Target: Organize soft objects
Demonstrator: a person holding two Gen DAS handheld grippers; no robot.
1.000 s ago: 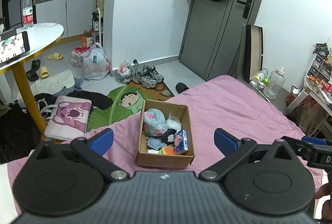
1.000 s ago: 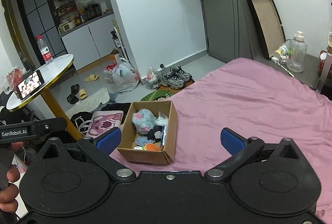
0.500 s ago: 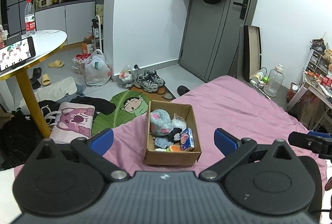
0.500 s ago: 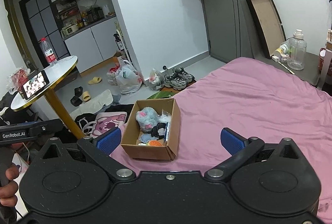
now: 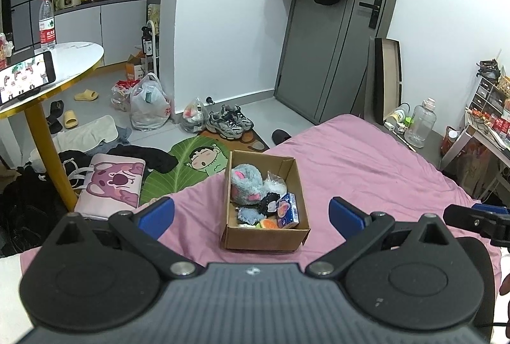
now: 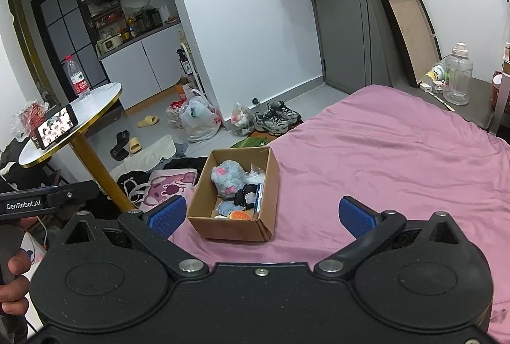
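The cardboard box (image 5: 264,235) of soft objects sits on the pink bed sheet (image 5: 366,165), near the bed's edge toward the floor, with a grey-and-pink plush toy (image 5: 245,184) at its far end and a blue carton (image 5: 288,210) along its right wall. The left gripper (image 5: 251,213) hangs short of the box, jaws spread wide and empty. The right gripper (image 6: 261,213) is likewise wide apart and empty, the box just ahead between its blue pads (image 6: 167,213).

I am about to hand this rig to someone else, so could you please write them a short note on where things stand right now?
Left gripper: open, empty, held above the bed.
Right gripper: open, empty, likewise.
Cardboard box sits on the pink bedsheet, near the bed's edge. In it: a grey plush toy, small dark and blue soft pieces, an orange item, a blue carton.
Done: nothing grasped yet.
Left: presumably take the soft things out and sort them.
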